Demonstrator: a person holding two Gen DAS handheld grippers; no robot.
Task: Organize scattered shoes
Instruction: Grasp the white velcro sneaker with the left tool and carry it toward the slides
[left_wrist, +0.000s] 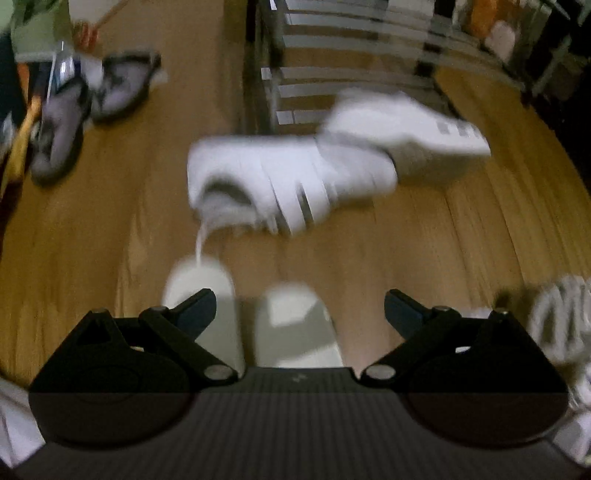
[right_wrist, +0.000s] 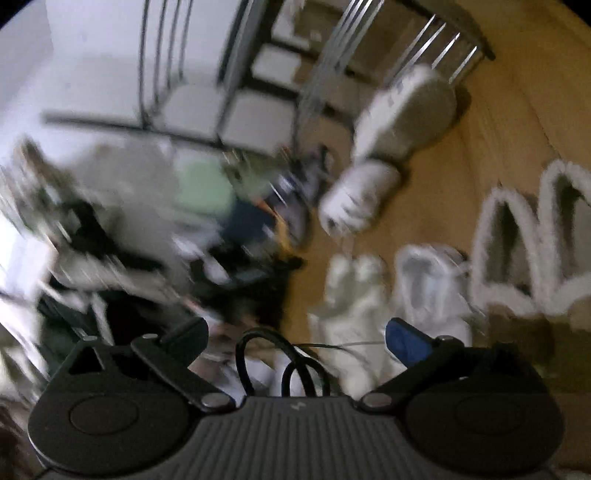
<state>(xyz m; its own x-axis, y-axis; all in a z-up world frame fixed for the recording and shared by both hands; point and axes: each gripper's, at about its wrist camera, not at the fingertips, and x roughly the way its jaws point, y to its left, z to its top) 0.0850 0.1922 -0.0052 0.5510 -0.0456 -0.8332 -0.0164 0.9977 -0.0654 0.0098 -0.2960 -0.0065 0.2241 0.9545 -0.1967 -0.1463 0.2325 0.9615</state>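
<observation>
Wooden floor (left_wrist: 110, 240), white sneakers (left_wrist: 288, 181), metal rack (left_wrist: 332, 77)

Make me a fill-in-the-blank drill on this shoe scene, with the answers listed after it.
1. The two white sneakers lie on a ____ floor.
2. Behind the sneakers stands a metal shoe ____.
3. The left gripper has its jaws ____, with nothing between them.
4. The fluffy-trimmed slippers in the right wrist view number ____.

Answers: wooden; rack; open; two
</observation>
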